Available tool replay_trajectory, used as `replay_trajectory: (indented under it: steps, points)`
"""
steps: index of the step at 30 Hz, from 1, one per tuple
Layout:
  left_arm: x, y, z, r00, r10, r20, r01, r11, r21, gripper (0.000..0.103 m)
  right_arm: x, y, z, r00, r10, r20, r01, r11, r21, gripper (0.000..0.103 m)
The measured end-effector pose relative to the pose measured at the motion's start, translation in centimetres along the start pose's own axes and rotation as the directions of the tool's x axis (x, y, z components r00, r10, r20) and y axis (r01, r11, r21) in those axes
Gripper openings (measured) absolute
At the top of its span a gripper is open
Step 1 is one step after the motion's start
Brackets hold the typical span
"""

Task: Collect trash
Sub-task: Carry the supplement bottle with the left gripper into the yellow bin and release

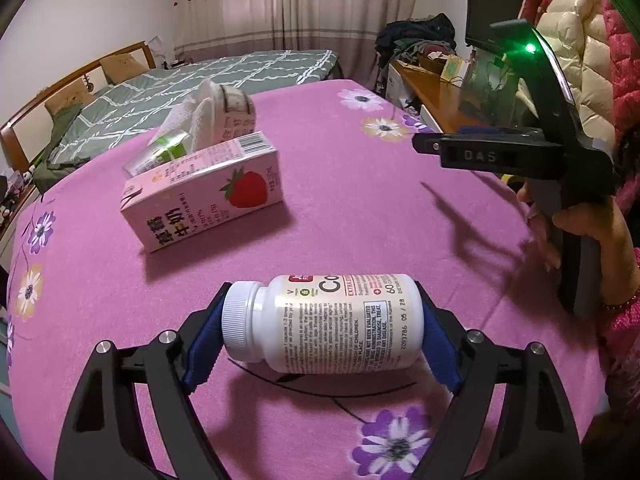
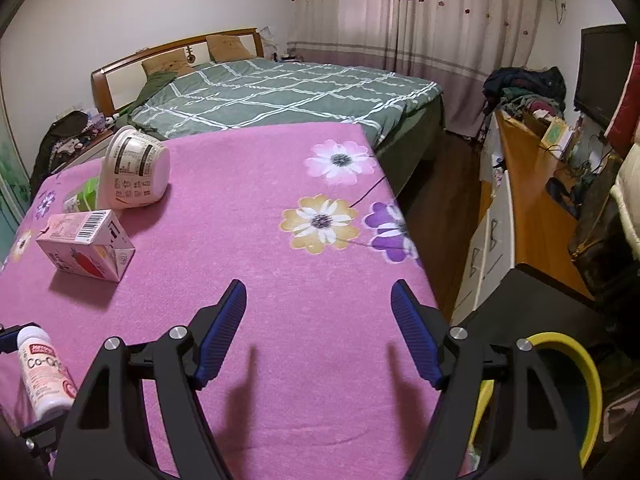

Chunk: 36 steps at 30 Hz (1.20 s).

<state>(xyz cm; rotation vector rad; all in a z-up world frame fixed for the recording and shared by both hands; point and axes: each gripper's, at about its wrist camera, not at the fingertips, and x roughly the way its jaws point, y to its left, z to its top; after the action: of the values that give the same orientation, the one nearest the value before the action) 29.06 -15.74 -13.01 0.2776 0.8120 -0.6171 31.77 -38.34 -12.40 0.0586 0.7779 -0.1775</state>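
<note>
A: Which step was in hand on the pink bench?

B: Grasping, I'd judge. At lower centre of the left view, the left gripper had its fingers pressed on both ends of the pill bottle, lying capped. Lifting it comes next.

A: And the right gripper?

B: Wide apart, empty. The yellow-rimmed bin, lower right, hid its contents. Milk carton and tub lay upper left; the carton looked closed, the tub's inside unseen.
</note>
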Motion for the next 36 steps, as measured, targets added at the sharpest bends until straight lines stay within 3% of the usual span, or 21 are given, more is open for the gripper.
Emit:
replay_trajectory:
  steps: [7, 12, 23, 32, 36]
  points:
    - [-1.0, -4.0, 1.9, 0.999, -0.032, 0.027, 0.03, 0.997, 0.071, 0.083, -4.1, -3.7, -0.9, 0.999, -0.019, 0.04, 0.018, 0.999, 0.043, 0.071]
    - [-0.4, -8.2, 3.5, 0.996, -0.088, 0.026, 0.084, 0.988, 0.129, 0.083, -8.3, -8.9, -4.2, 0.996, -0.071, 0.049, 0.067, 0.994, 0.083, 0.071]
    - [3.4, -21.4, 8.2, 0.971, -0.24, -0.017, 0.236, 0.935, 0.264, 0.083, -17.0, -20.4, -11.3, 0.966, -0.25, 0.058, 0.226, 0.936, 0.269, 0.075]
    - [7.9, -30.4, 11.1, 0.943, -0.318, -0.1, 0.334, 0.9, 0.279, 0.083, -20.8, -24.1, -14.5, 0.949, -0.308, 0.071, 0.264, 0.896, 0.358, 0.075]
    - [9.7, -32.6, 11.7, 0.947, -0.301, -0.109, 0.32, 0.906, 0.275, 0.088, -22.1, -24.8, -14.8, 0.937, -0.334, 0.099, 0.275, 0.883, 0.38, 0.076]
